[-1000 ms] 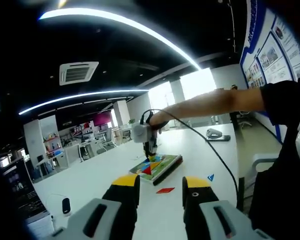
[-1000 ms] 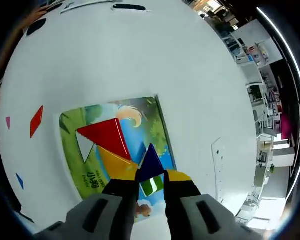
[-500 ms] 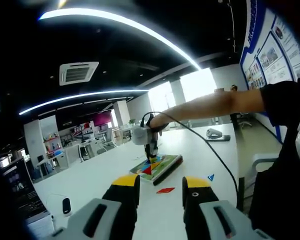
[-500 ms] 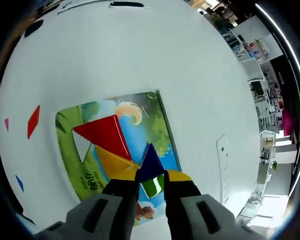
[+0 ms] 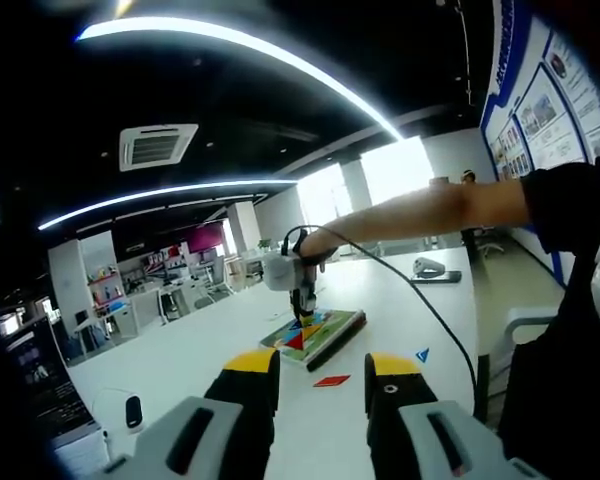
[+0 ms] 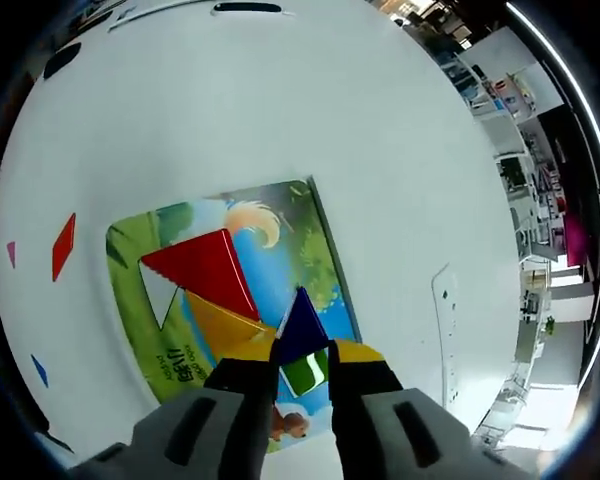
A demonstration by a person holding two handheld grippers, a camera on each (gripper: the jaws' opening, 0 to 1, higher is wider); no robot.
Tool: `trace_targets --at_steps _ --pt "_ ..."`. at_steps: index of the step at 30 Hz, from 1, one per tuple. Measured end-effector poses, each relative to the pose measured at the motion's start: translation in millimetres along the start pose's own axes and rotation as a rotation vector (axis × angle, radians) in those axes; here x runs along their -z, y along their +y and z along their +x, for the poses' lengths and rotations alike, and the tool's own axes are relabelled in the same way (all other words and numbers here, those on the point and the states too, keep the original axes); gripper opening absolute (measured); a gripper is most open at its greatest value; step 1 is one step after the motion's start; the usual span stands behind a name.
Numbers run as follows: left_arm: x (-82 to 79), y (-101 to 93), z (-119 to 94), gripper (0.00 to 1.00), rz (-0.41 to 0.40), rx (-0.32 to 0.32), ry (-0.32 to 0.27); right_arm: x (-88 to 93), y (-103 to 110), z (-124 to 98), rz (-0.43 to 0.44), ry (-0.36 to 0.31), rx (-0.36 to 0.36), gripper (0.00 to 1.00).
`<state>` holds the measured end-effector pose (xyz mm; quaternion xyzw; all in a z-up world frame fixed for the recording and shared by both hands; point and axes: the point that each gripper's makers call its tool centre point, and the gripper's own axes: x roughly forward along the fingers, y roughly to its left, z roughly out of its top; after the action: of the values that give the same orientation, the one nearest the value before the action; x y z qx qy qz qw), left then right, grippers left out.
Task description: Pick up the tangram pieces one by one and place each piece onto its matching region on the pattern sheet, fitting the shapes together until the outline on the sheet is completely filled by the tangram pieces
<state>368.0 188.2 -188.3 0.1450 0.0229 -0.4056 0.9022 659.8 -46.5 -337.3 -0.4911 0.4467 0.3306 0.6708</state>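
Left gripper view: left gripper (image 5: 322, 385) stood apart, holding nothing; red piece (image 5: 331, 380) lay loose at 12 o'clock between its tips.
Right gripper view: right gripper (image 6: 301, 362) clamped a dark blue triangle (image 6: 302, 328) over the pattern sheet (image 6: 315, 240); red triangle (image 6: 204, 269) and yellow piece (image 6: 223, 325) placed, several left.

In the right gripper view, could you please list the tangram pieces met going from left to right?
Small pink piece → red diamond piece → large red triangle → dark blue triangle

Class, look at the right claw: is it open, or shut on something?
Shut. In the right gripper view the right claw has its jaws pinching the dark blue triangle by its base, held over the pattern sheet.
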Motion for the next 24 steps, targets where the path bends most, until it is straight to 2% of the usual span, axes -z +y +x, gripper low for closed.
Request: trace_targets --at_steps 24 --pt "0.8 0.7 -0.4 0.35 0.000 -0.004 0.004 -5.5 -2.8 -0.8 -0.015 -0.042 -0.017 0.21"
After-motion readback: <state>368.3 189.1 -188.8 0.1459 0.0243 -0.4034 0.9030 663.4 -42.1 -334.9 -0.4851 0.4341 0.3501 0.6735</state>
